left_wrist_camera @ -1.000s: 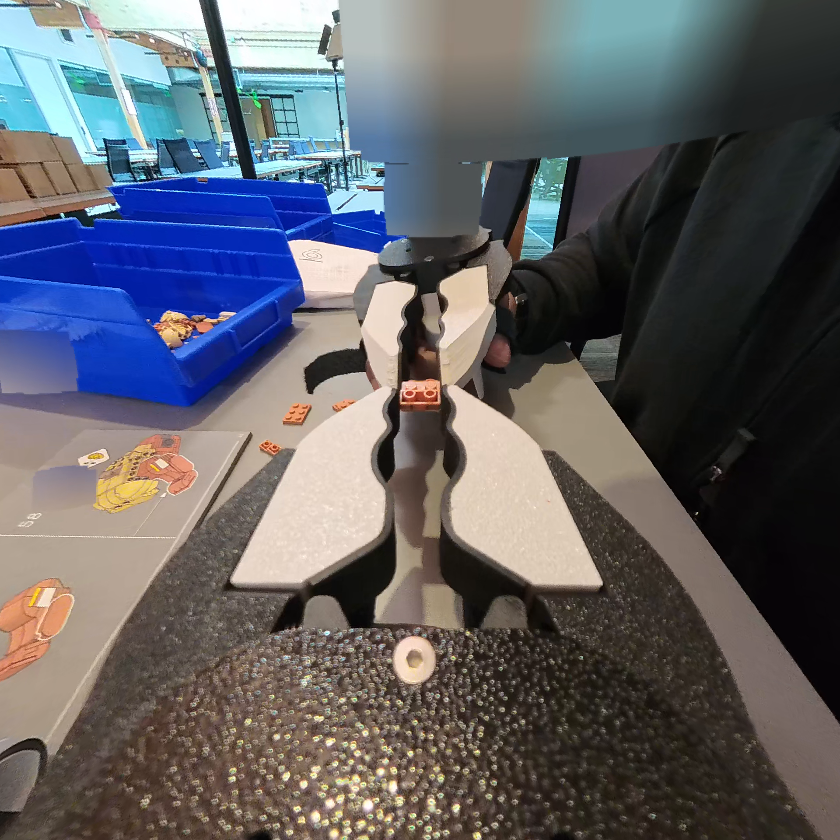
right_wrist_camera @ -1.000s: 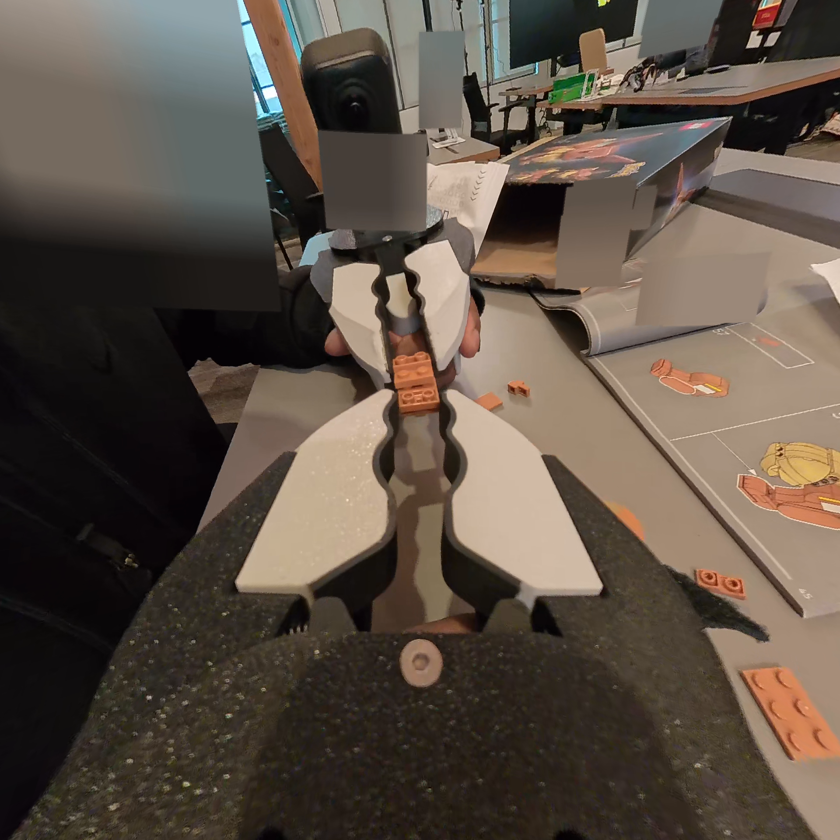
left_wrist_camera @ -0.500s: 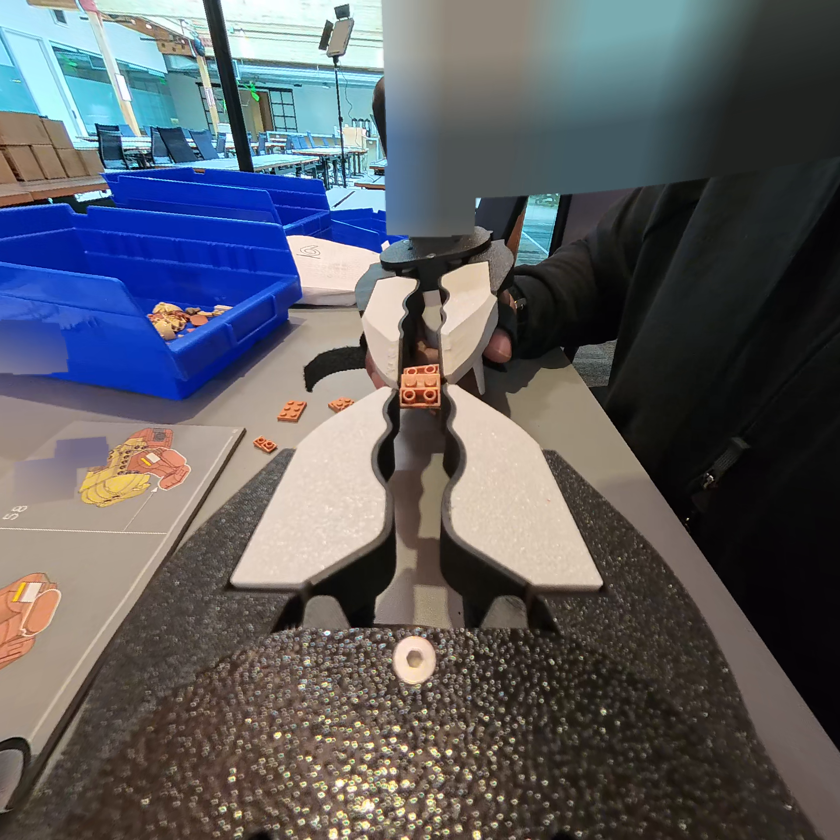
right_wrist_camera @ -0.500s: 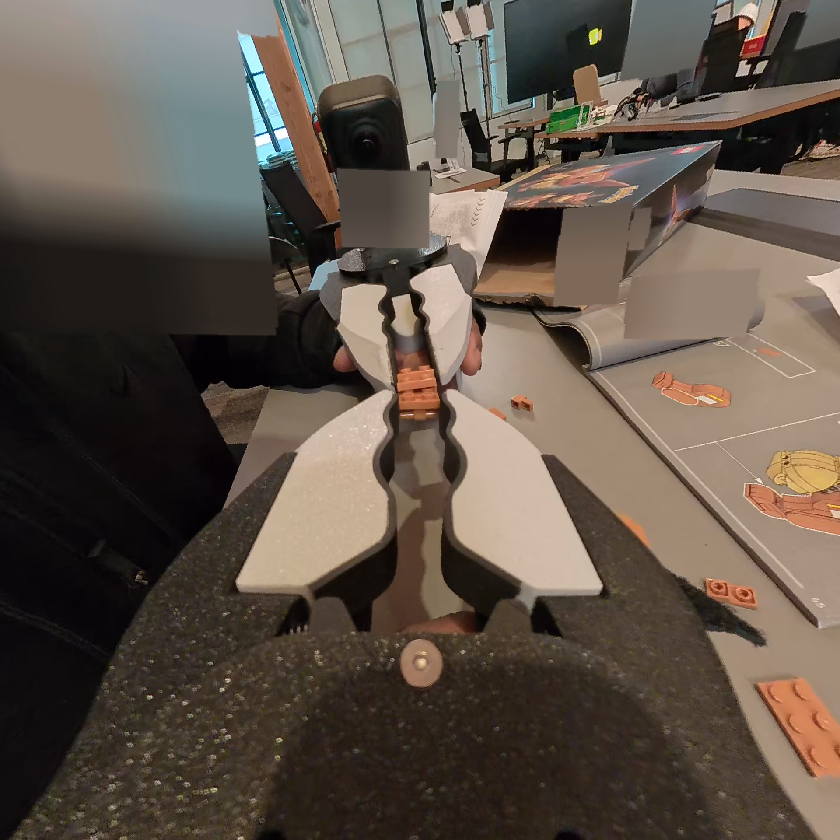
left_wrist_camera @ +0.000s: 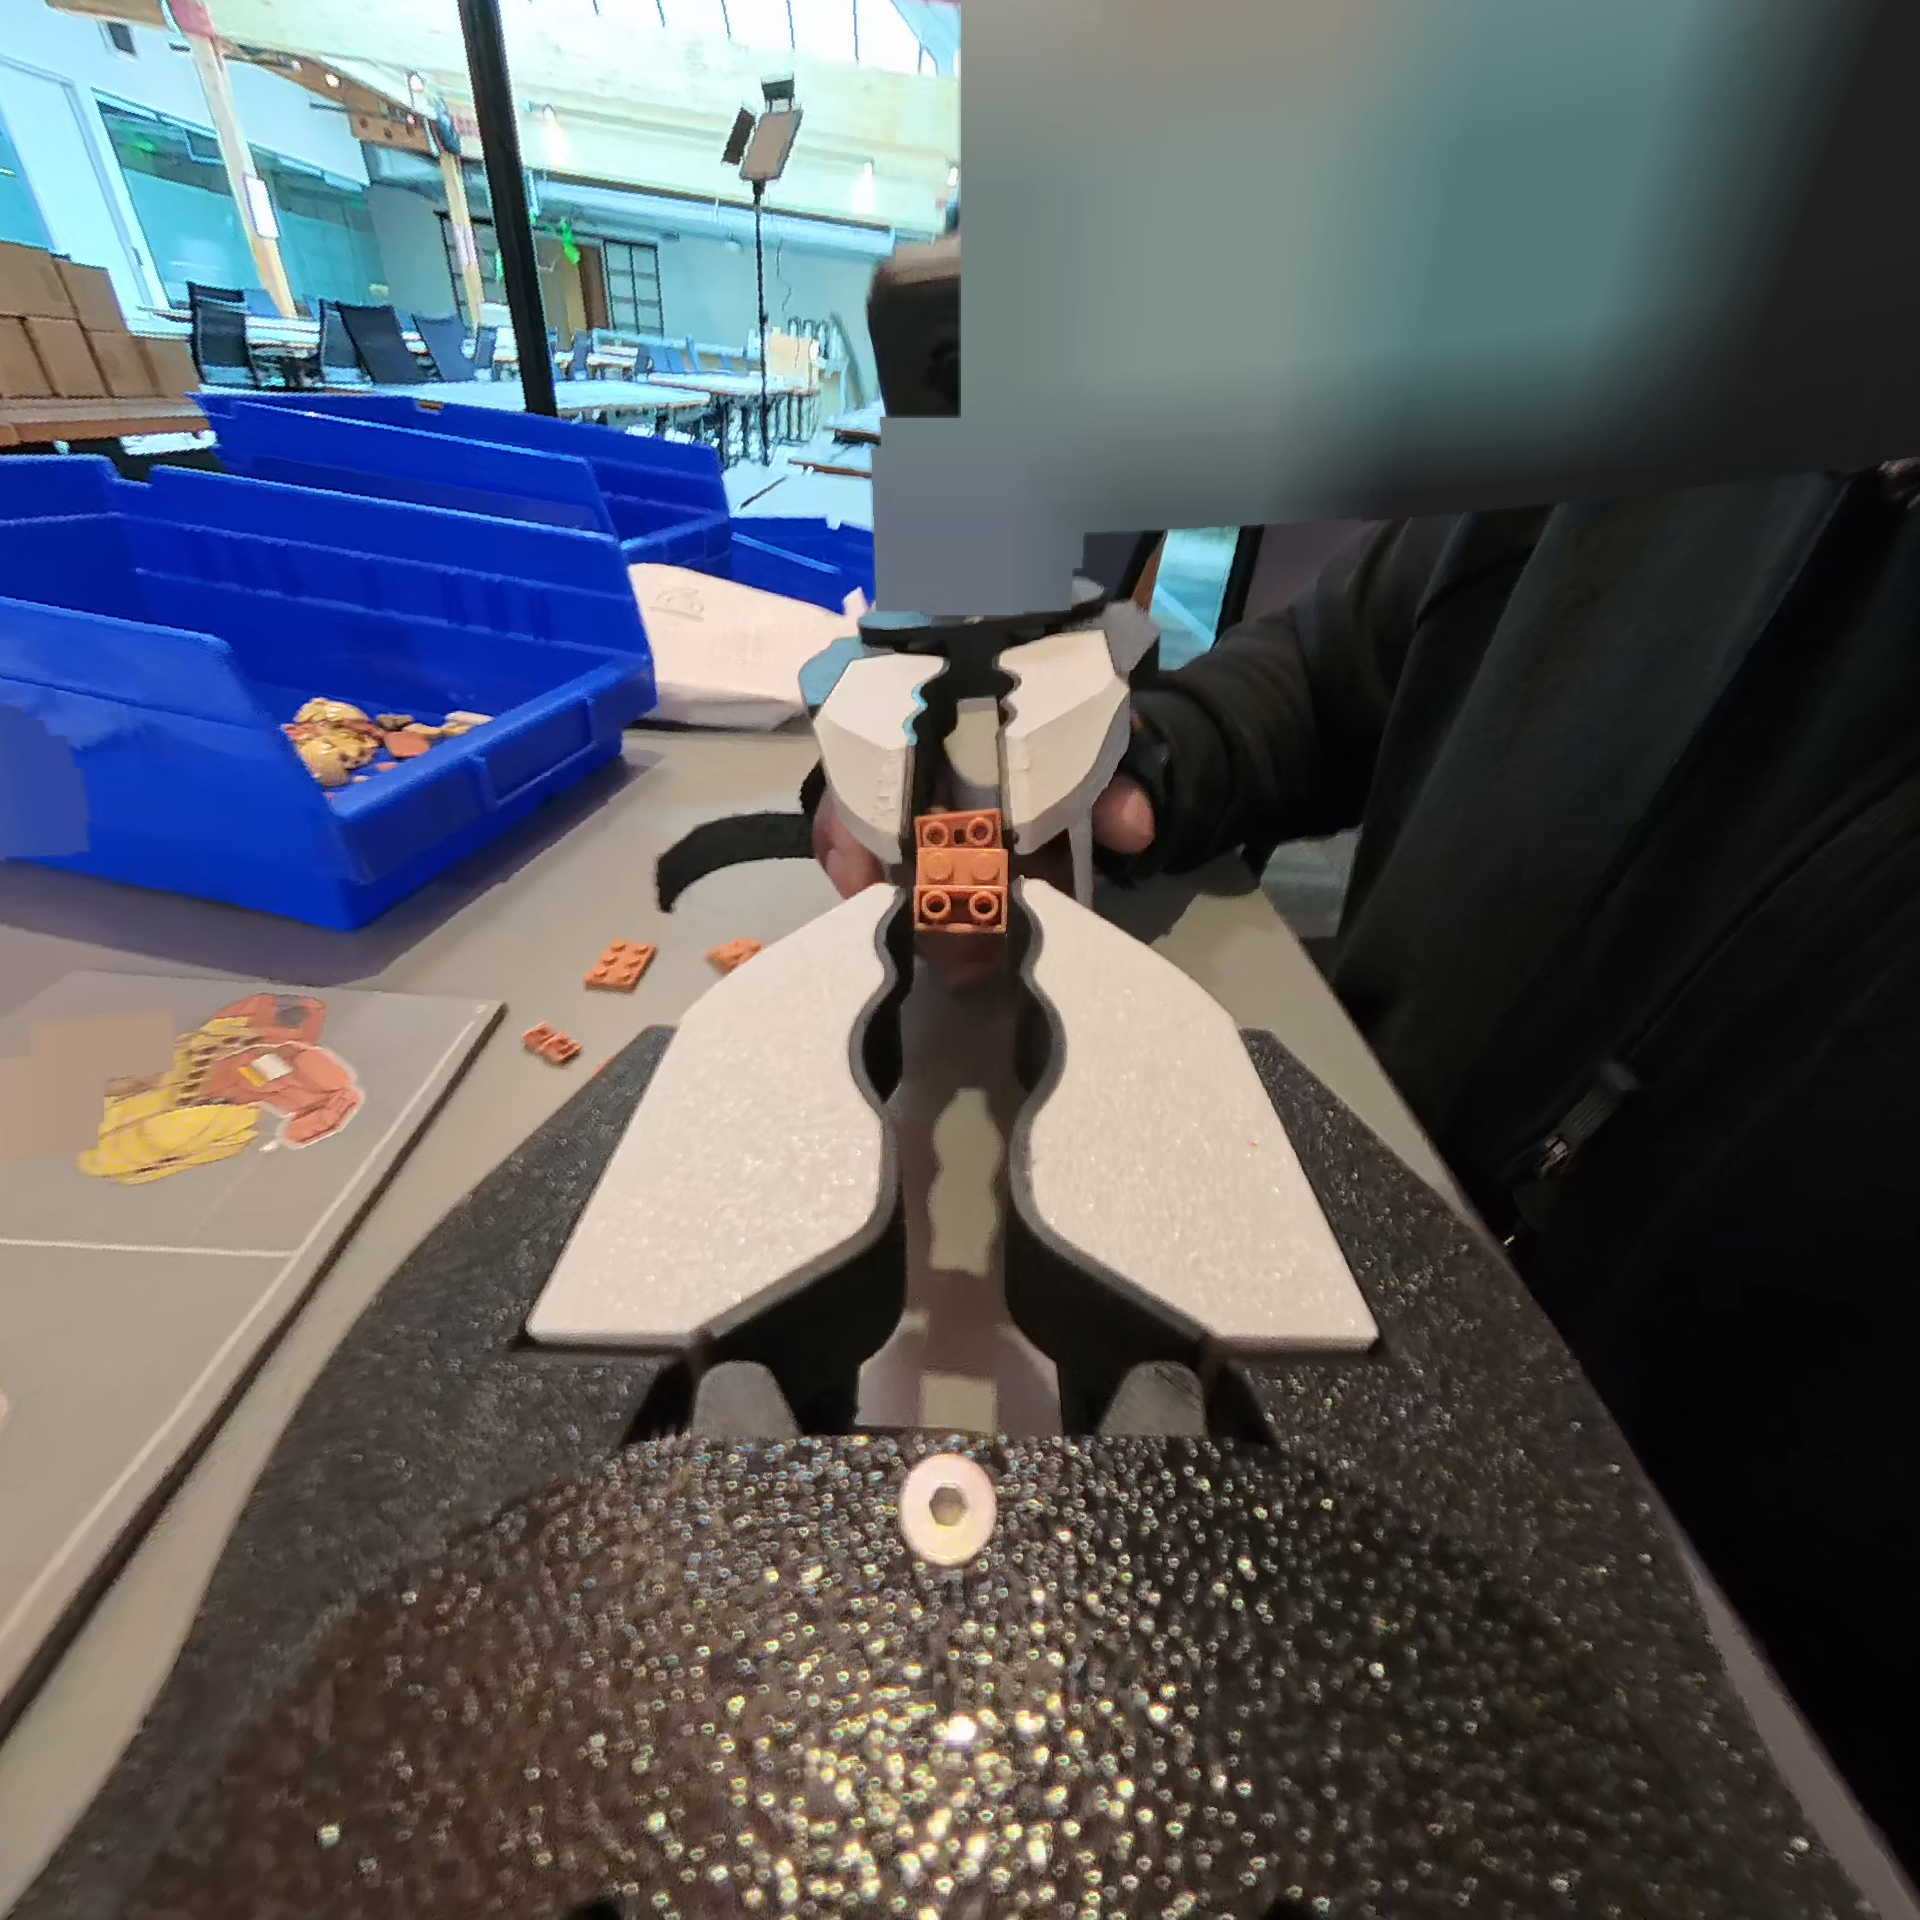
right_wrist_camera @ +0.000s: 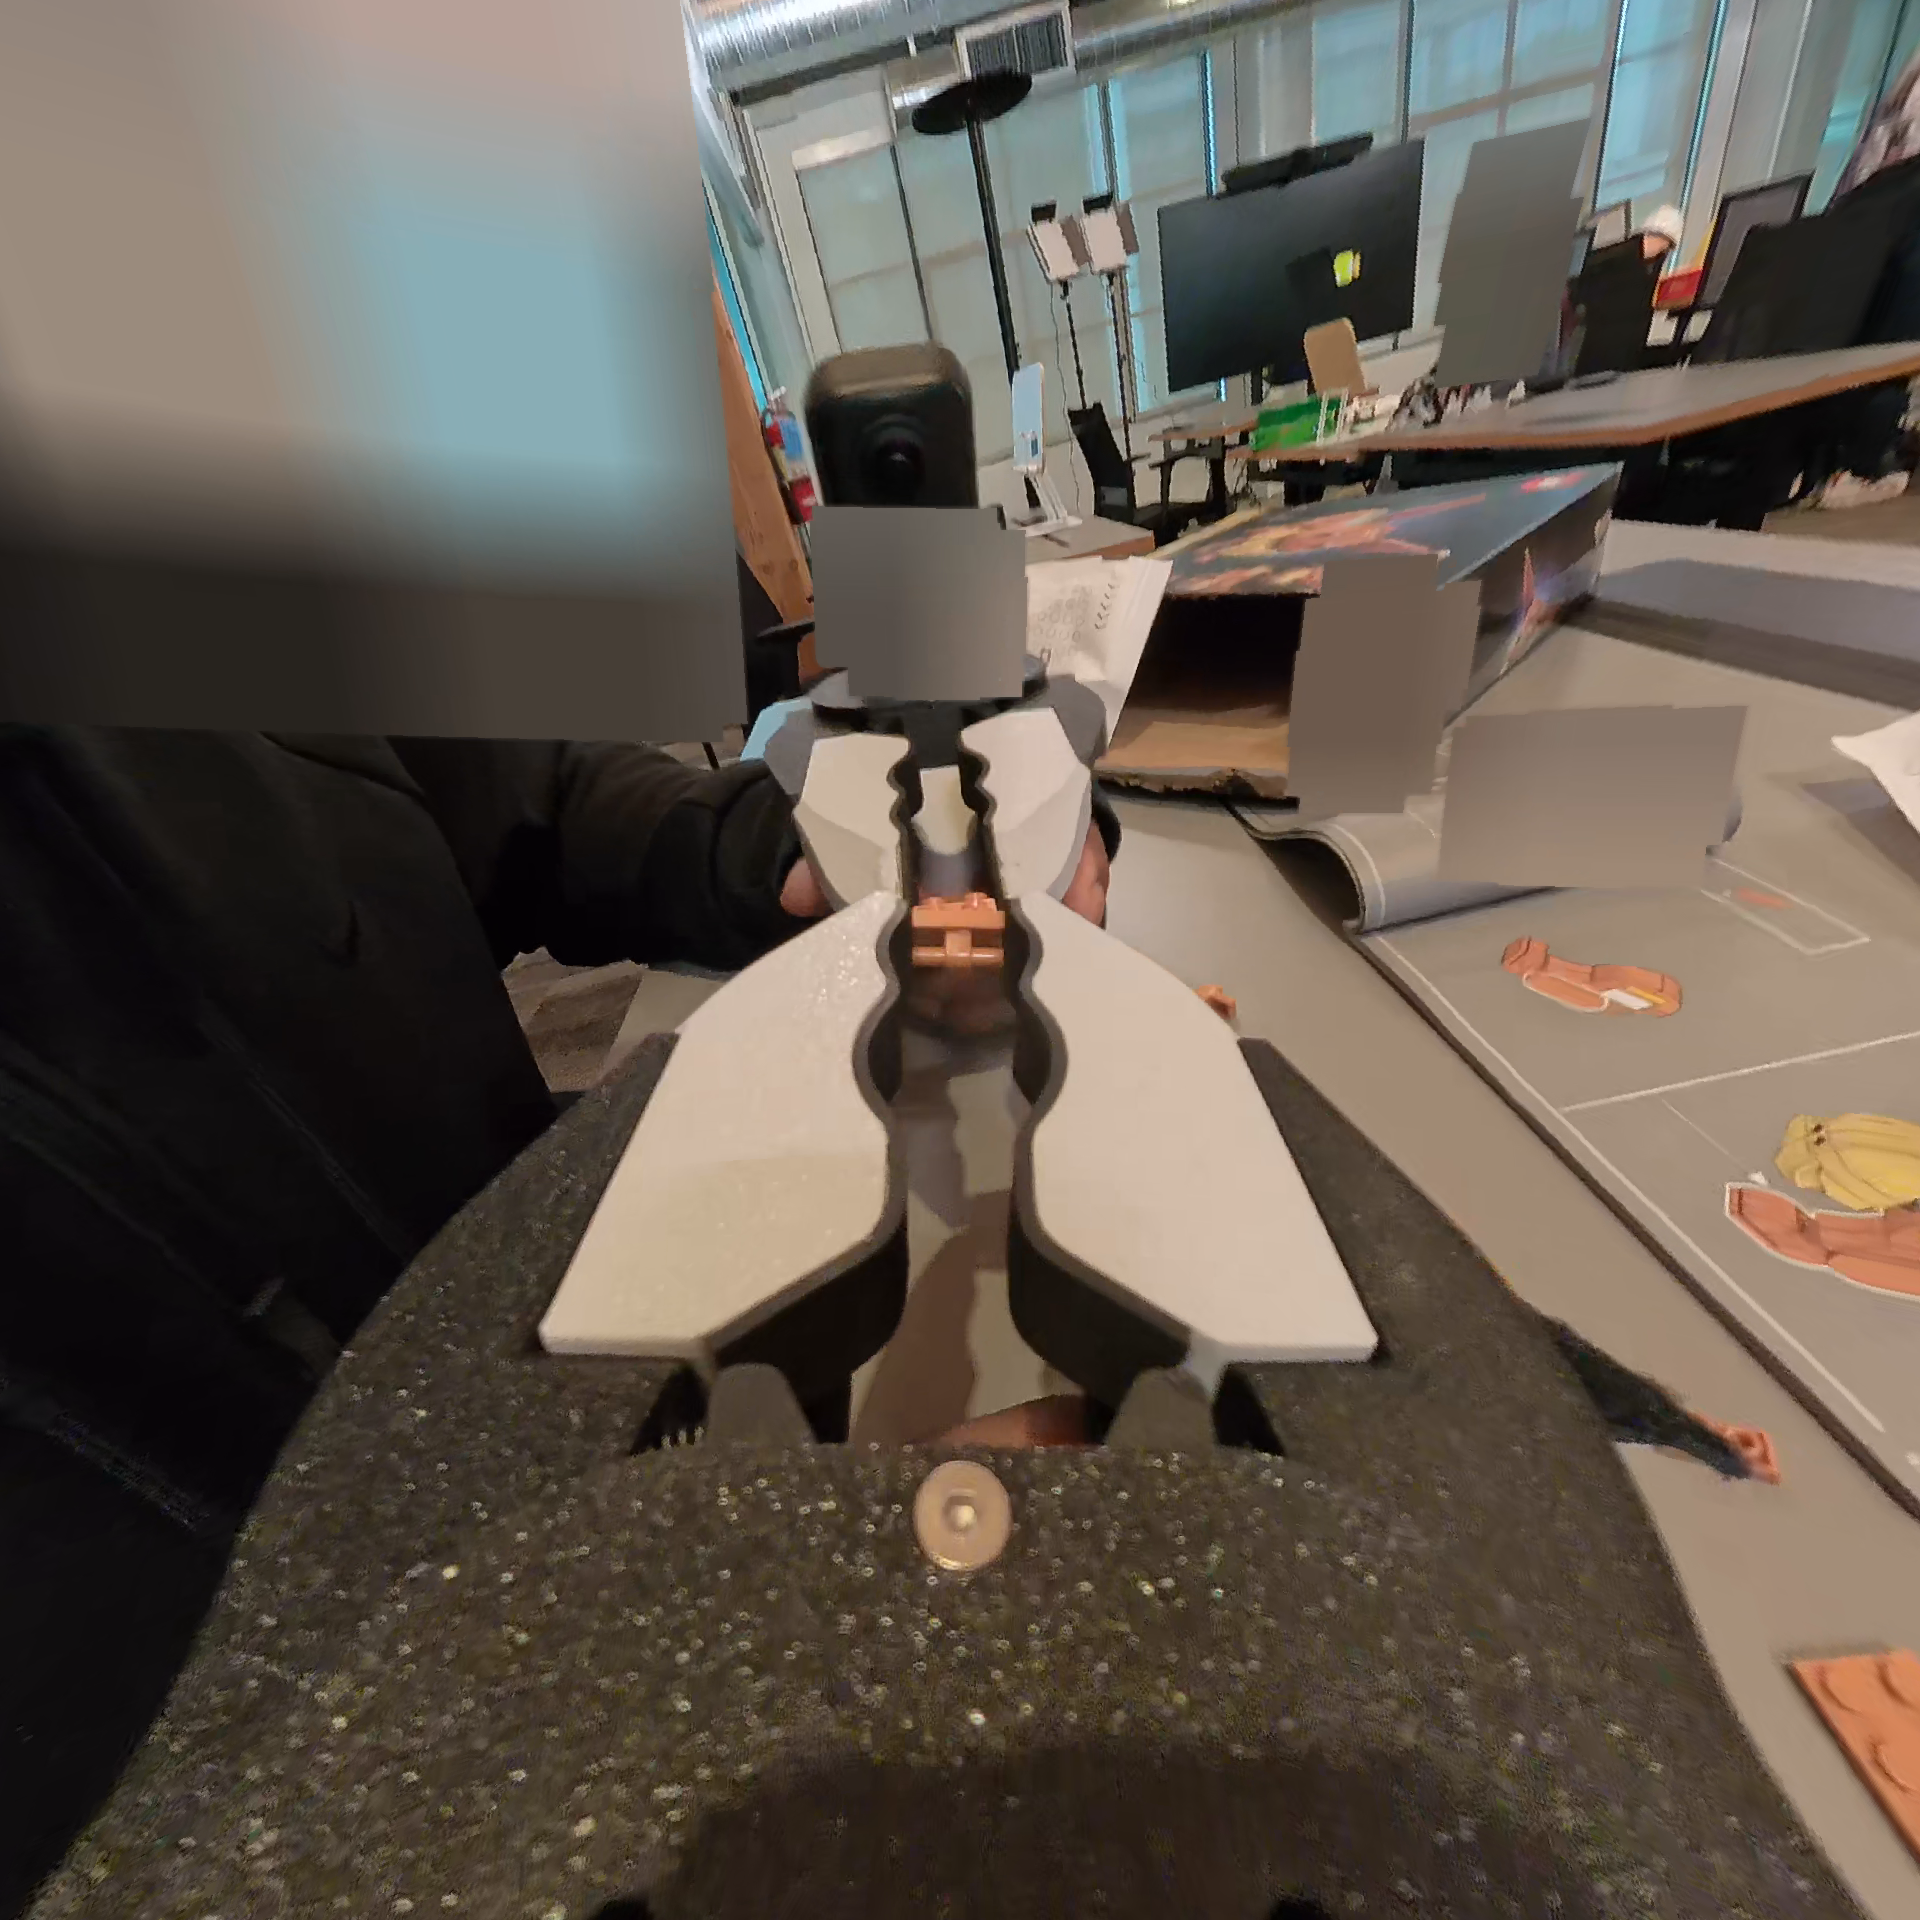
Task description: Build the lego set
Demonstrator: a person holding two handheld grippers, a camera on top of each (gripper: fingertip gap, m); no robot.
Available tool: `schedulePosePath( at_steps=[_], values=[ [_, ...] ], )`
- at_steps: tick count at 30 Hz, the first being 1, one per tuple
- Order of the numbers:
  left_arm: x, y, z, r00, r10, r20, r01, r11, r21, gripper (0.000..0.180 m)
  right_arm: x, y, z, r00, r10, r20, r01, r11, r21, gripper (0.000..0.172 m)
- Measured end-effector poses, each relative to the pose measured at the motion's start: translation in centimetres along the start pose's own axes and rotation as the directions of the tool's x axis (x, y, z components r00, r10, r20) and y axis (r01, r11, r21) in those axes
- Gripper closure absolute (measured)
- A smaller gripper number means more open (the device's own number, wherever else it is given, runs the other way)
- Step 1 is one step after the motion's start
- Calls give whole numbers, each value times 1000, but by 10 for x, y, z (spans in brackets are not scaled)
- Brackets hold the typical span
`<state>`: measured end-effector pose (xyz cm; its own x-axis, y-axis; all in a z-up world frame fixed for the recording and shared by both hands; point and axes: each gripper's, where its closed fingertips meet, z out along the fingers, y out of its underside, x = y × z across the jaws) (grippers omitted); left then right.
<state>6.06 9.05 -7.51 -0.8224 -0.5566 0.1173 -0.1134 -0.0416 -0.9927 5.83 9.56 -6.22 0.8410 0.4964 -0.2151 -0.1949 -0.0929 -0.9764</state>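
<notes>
Between both claws, orange bricks (left_wrist_camera: 960, 871) now joined vs. earlier.

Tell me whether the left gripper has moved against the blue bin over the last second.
Yes. The left gripper, jaws clamping an orange brick, has tilted up and swung rightward: the blue bin sits lower-left in the left wrist view.

Two small orange plastic studded bricks, pressed together tip to tip above grey table (left_wrist_camera: 540, 914)

Near orange brick (left_wrist_camera: 961, 906): pinched between left gripper (left_wrist_camera: 961, 920) fingertips, both pads against its sides, underside tubes facing left camera

Far orange brick (left_wrist_camera: 958, 831): clamped at right gripper (right_wrist_camera: 956, 940) fingertips, touching top of near brick; from right view, seen edge-on (right_wrist_camera: 956, 933), studs pointing away

Both bricks held level in air, grippers nose to nose, aligned along one line
</notes>
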Motion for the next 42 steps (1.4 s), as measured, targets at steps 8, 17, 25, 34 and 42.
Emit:
schedulePosePath(
  at_steps=[8, 17, 25, 34, 42],
  values=[
    [7, -18, 3, 986, -149, -70, 158, 975, 154, 165, -7, -24, -2, 1000, -5, 23, 2, 987, 158, 156],
    [9, -25, 1, 990, -130, -49, 137, 973, 186, 165, -10, -31, 1, 999, 16, 35, -23, 979, 204, 156],
    [10, -20, 1, 999, -47, -1, 46, 992, 115, 165, -11, -30, 4, 999, 33, 34, -39, 979, 201, 156],
    [2, 1, 1, 994, 74, 83, -68, 995, -71, 165, -3, -10, 3, 1000, -31, -3, 31, 999, 24, 156],
    [4, 8, 2, 996, 58, 62, -52, 994, -94, 165, -4, -5, 4, 999, 8, 32, -8, 1000, 6, 155]
  ],
)
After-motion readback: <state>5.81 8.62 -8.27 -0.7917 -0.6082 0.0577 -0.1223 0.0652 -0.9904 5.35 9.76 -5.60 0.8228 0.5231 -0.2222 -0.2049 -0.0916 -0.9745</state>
